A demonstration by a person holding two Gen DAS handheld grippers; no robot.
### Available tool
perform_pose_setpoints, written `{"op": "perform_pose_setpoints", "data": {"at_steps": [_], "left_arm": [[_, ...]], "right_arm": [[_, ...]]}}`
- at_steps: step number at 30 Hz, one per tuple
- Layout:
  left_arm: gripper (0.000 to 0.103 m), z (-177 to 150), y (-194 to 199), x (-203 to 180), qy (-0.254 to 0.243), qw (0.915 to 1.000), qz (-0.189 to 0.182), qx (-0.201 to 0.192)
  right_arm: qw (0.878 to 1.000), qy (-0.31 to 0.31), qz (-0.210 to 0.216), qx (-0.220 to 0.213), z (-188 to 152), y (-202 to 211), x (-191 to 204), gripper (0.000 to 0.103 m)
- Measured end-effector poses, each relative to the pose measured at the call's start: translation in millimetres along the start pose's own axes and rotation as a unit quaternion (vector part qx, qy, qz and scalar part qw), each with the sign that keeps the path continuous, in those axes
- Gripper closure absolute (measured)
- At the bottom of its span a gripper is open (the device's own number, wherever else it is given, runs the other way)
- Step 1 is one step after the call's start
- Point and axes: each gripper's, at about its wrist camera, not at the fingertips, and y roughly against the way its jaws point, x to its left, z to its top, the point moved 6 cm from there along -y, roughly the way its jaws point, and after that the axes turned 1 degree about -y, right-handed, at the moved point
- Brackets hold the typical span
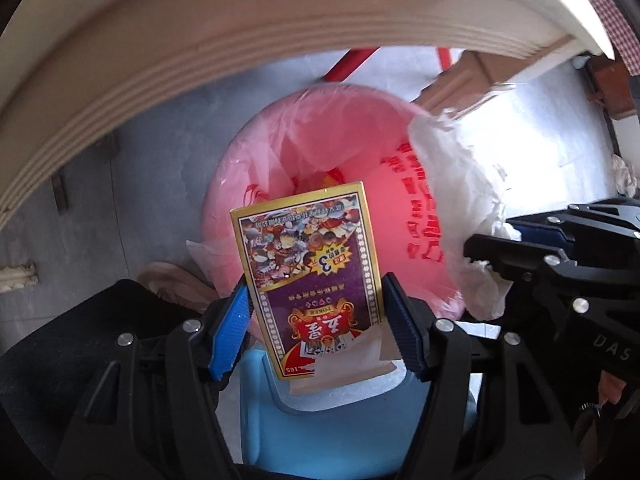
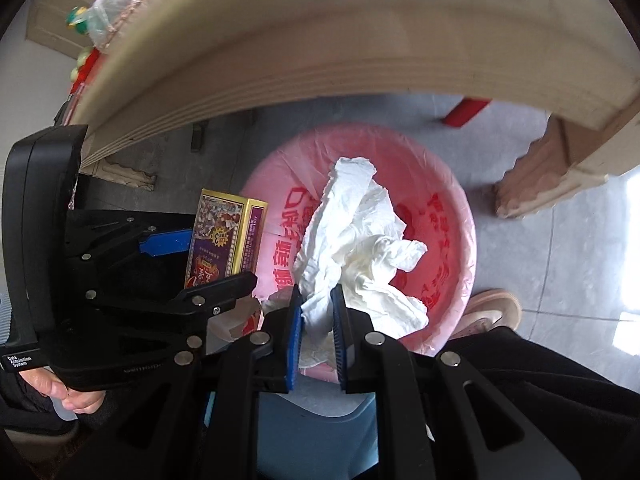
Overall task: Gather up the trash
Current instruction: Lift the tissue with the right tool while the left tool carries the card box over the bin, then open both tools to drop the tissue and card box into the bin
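Blue-padded fingers (image 1: 230,330) of the left gripper (image 1: 316,320) are clamped on the two long edges of a playing-card box (image 1: 310,280), which is held upright over the mouth of a pink bag-lined bin (image 1: 240,168); the box's printed face is shown upside down to the left wrist camera. The right gripper (image 2: 316,312) is pinched nearly closed on a crumpled white tissue (image 2: 360,232), most of which is seen spread above the same bin (image 2: 452,216). The two grippers are seen side by side, the box just left of the tissue in the right wrist view. A beige table edge (image 2: 320,40) is curved across the top of both views. A grey tiled floor (image 2: 560,240) is seen around the bin, a shoe (image 2: 492,308) just beside its rim, a blue stool seat (image 1: 340,432) below the grippers. A hand (image 2: 64,392) is partly visible on the left gripper's handle
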Motion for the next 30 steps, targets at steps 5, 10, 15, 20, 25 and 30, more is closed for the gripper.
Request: {"op": "perform_pose_setpoints", "data": {"at_steps": [5, 10, 15, 20, 25, 30], "left_arm": [[0.04, 5, -22, 2, 0.014, 0.9995, -0.009, 0.026], [0.04, 8, -39, 2, 0.019, 0.9989, -0.013, 0.04], [0.04, 13, -52, 7, 0.028, 0.9981, -0.009, 0.054], [0.031, 11, -57, 16, 0.058, 0.9957, -0.012, 0.071], [0.026, 13, -54, 21, 0.07, 0.9956, 0.0, 0.062], [0.026, 12, -53, 24, 0.075, 0.9954, -0.008, 0.059]], "right_arm": [[1.0, -0.013, -0.003, 0.023, 5, -29, -11, 0.088], [0.999, -0.019, -0.015, 0.035, 6, -45, -22, 0.088], [0.998, -0.037, -0.005, 0.048, 8, -57, -31, 0.088], [0.998, -0.04, -0.013, 0.043, 10, -58, -37, 0.064], [0.998, -0.044, -0.016, 0.031, 14, -52, -39, 0.045], [0.998, -0.049, -0.015, 0.029, 14, -52, -41, 0.045]]}}
